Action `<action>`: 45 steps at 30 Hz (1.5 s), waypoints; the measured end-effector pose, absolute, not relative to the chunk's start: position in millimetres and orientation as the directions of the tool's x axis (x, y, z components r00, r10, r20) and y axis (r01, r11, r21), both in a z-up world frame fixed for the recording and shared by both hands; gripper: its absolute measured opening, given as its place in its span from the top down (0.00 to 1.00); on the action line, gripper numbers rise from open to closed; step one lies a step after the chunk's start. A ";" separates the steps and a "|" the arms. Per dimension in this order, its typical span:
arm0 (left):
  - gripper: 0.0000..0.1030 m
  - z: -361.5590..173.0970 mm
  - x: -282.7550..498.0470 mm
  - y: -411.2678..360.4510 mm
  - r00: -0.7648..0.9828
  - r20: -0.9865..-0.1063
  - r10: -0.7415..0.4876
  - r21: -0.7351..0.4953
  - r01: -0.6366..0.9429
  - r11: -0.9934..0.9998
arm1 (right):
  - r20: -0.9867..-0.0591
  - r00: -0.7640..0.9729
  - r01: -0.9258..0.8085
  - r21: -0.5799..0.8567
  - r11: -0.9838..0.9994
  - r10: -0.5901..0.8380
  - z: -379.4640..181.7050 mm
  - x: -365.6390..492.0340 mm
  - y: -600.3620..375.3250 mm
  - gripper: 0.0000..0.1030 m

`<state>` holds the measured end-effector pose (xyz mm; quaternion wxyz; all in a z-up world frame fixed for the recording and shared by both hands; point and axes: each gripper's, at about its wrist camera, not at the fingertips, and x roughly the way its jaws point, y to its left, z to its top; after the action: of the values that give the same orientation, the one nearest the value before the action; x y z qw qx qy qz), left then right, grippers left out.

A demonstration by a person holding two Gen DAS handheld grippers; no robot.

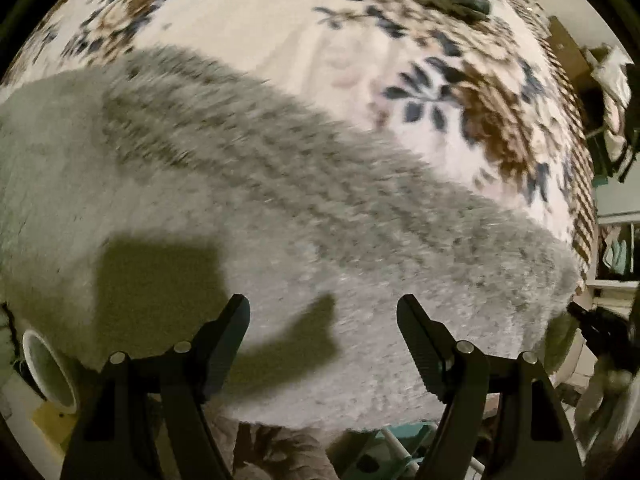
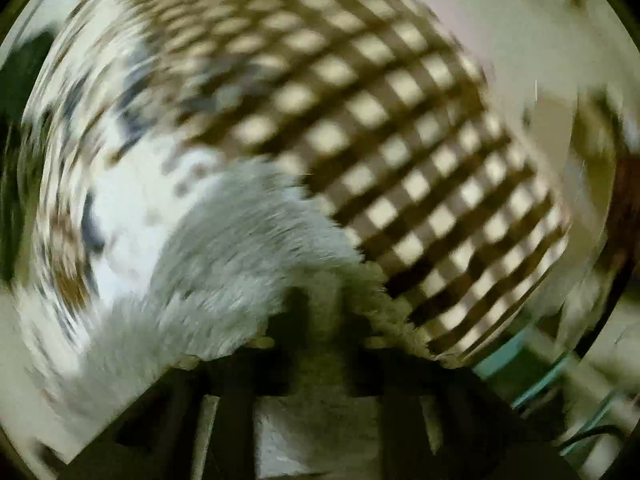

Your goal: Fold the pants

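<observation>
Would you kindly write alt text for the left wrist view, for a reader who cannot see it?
Fluffy grey pants lie spread across a cream floral blanket, filling most of the view. The left gripper hangs above them with its jaws wide apart and nothing between them, casting a shadow on the fabric.

Dim, warm indoor light; hard gripper shadow (image 1: 160, 280) cast on the grey fleece pants (image 1: 280, 208) in the left wrist view, mildly smeared; right wrist view swirled with heavy rotational blur; fisheye bending and black vignette at every edge.
</observation>
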<state>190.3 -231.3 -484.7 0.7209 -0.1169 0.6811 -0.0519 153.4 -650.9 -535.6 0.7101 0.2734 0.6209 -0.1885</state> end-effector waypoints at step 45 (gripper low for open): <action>0.28 -491.8 192.3 -262.0 0.023 -0.965 -0.262 -0.263 -0.045 0.964 | -0.978 0.027 0.699 0.165 0.696 0.205 -584.2 179.3 -684.1 0.56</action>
<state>192.3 -262.0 -491.8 0.7067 -0.1105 0.6946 -0.0769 179.3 -684.1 -584.2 0.6322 0.3371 0.6698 -0.1953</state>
